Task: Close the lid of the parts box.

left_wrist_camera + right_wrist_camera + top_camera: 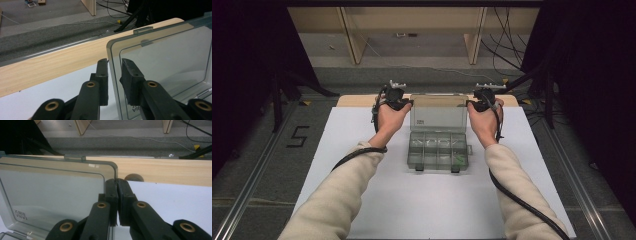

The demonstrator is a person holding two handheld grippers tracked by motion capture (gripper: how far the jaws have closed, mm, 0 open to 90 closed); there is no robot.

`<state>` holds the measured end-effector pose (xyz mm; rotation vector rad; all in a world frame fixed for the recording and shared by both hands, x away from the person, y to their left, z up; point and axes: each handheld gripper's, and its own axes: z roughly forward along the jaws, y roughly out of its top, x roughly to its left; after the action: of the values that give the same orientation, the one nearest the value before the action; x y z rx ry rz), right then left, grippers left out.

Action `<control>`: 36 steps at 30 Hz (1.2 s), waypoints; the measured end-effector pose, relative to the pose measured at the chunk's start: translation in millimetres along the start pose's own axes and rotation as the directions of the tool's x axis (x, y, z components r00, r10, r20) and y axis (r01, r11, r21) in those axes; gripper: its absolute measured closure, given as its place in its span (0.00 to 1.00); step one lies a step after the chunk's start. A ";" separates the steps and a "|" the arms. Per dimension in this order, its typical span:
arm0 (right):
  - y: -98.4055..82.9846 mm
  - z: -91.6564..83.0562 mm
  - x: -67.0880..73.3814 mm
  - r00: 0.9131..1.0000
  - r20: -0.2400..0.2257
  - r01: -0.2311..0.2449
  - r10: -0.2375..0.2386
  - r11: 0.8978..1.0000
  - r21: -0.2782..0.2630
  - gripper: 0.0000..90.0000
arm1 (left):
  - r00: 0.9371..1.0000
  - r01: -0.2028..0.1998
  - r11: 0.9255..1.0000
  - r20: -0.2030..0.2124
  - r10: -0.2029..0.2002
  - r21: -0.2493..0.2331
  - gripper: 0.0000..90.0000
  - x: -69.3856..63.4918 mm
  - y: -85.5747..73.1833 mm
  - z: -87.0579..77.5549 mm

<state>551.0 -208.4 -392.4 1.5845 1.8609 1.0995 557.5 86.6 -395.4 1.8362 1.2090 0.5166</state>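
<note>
The clear plastic lid [438, 113] (rounded corners, upright) is pinched by the right gripper [117, 185], the left gripper [115, 65] loosely straddling its edge.

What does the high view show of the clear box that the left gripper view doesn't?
The high view alone shows the box's compartment tray, both sleeves and the right gripper at the lid's far edge. The left gripper view alone shows the left gripper with its jaws astride the lid's edge, a gap showing. Both show the raised clear lid and the white table.
</note>
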 end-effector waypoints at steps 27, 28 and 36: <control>-6.9 -19.6 2.4 0.999 -0.024 0.037 -0.037 0.999 -0.015 0.98 | 1.000 0.015 0.999 0.024 -0.014 -0.032 0.95 -4.3 -6.8 -11.8; -7.4 -20.5 2.3 0.999 -0.024 0.045 -0.045 0.999 -0.018 0.98 | 0.999 0.027 0.999 0.025 -0.026 -0.040 0.95 -5.2 -7.2 -11.9; -11.6 -28.8 3.5 0.998 -0.041 0.037 -0.038 0.999 -0.026 0.98 | 1.000 0.008 0.999 0.029 -0.007 -0.051 0.95 -7.4 -10.3 -18.3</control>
<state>521.1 -213.2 -384.7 1.5184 1.8883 1.1429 535.5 89.5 -393.1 1.7891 1.1723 0.5105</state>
